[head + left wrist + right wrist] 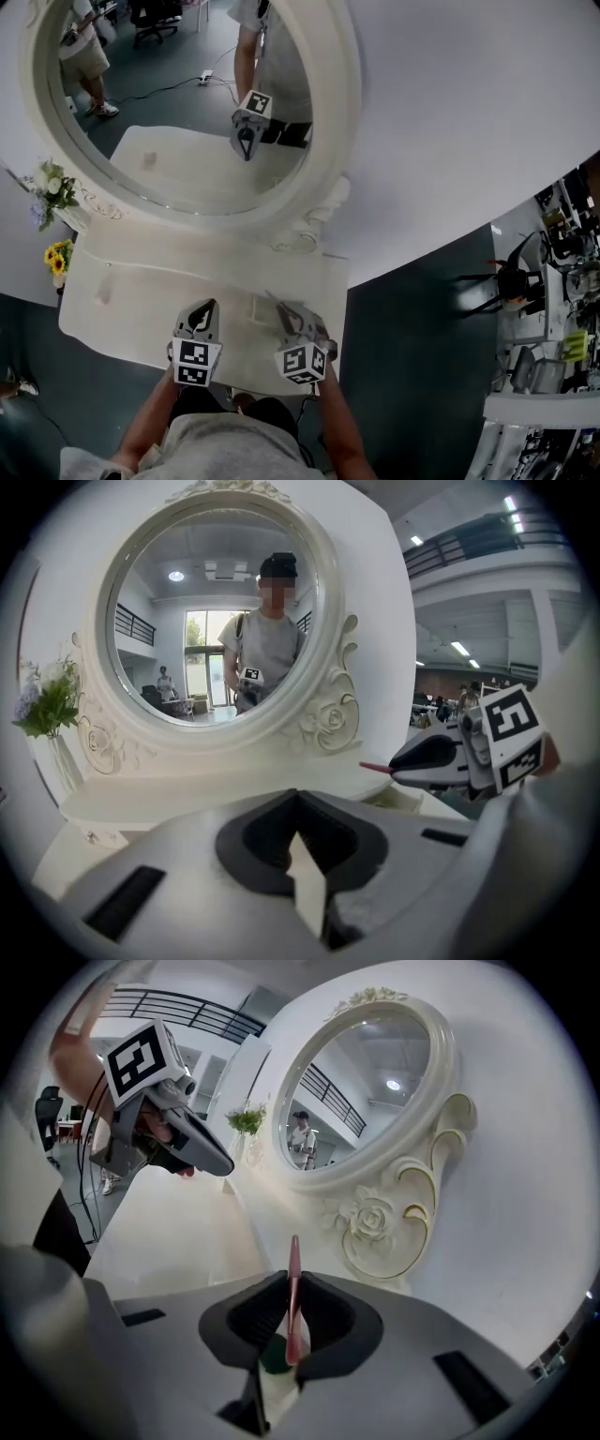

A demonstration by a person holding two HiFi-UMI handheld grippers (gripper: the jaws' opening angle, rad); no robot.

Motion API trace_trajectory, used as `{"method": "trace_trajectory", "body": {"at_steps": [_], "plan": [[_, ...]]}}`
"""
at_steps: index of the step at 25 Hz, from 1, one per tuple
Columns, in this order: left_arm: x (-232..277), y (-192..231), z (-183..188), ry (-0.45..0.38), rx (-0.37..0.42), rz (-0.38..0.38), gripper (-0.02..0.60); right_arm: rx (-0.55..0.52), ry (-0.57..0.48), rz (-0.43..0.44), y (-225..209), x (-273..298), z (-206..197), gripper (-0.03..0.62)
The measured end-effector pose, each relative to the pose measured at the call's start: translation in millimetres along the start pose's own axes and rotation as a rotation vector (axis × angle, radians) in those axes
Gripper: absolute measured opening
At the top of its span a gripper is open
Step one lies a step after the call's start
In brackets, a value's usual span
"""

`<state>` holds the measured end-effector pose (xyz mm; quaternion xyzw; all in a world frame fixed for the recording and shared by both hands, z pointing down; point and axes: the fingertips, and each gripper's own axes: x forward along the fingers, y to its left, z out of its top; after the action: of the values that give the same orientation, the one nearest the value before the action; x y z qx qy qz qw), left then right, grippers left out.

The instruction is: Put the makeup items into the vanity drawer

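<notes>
The right tongs are closed narrowly on a slim pink makeup pencil, held above the white vanity bench before the oval mirror. The left tongs are closed together, empty. Judged: the pencil is light, stiff and smooth, apt to pivot or slip; grip mid-shaft, with moderate pressure, sparing the tip.
</notes>
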<state>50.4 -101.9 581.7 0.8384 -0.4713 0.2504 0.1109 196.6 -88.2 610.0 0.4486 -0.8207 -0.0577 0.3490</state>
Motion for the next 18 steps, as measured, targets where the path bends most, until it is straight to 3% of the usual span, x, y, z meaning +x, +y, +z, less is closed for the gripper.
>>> {"method": "trace_trajectory", "body": {"at_steps": [11, 18], "plan": [[0, 0, -20, 0.045, -0.016, 0.021, 0.0, 0.011, 0.05, 0.076, 26, 16, -32, 0.057], [-1, 0, -27, 0.059, -0.017, 0.025, 0.0, 0.044, 0.063, 0.069, 28, 21, -38, 0.058]]}}
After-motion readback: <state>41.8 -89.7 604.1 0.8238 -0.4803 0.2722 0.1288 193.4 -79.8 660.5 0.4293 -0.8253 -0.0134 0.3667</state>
